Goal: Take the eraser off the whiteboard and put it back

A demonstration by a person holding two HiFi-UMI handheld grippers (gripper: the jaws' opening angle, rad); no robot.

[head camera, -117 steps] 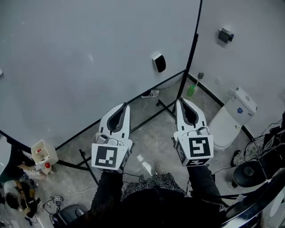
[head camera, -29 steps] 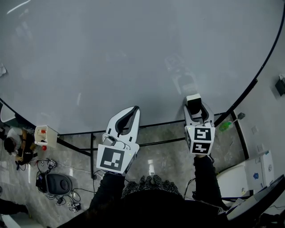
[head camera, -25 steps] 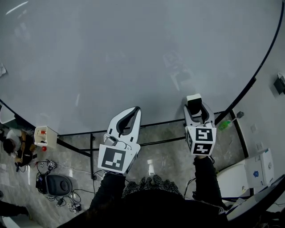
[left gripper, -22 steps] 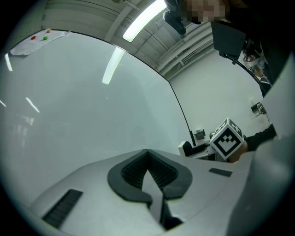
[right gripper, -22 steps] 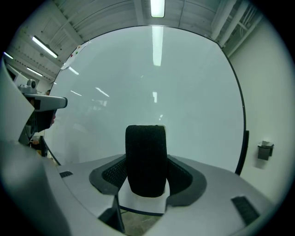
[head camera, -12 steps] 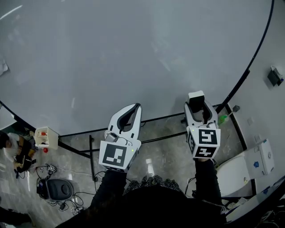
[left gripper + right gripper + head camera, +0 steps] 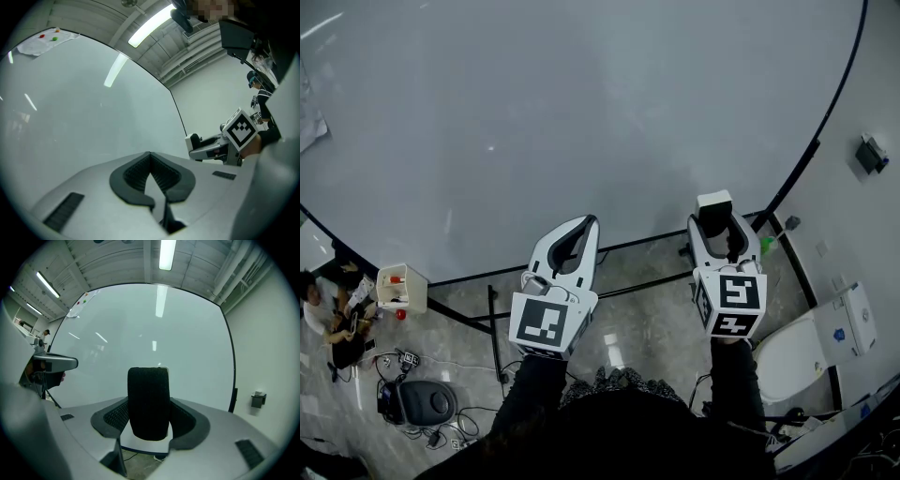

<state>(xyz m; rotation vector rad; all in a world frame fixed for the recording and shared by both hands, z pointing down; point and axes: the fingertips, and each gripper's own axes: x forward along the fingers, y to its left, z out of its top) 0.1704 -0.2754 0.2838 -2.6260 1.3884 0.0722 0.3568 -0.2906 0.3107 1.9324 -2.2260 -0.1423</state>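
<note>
whiteboard [image 7: 534, 122]: one, filling the head view from 9 o'clock over 12 to 2 o'clock, with a dark frame along its lower edge
eraser [image 7: 713, 206]: one, black pad on a white back, standing upright between the fingers of the right gripper, at 4 o'clock in the head view over the board's lower edge; whether it touches the board cannot be told
right gripper [image 7: 719, 228]: one, fingers clamped on the eraser from both sides
left gripper [image 7: 579, 228]: one, at 6 o'clock in the head view, fingers closed together at the tips with nothing between them, pointing towards the board
marker cubes [image 7: 546, 323]: two, one on the rear of each gripper
toilet [image 7: 811, 342]: one, white, at 4 o'clock on the floor [image 7: 647, 323]
box [image 7: 400, 288]: one, white, with red items in it, at 8 o'clock below the board
bottle [image 7: 768, 246]: one, green, small, at 3 o'clock, just right of the right gripper
</note>
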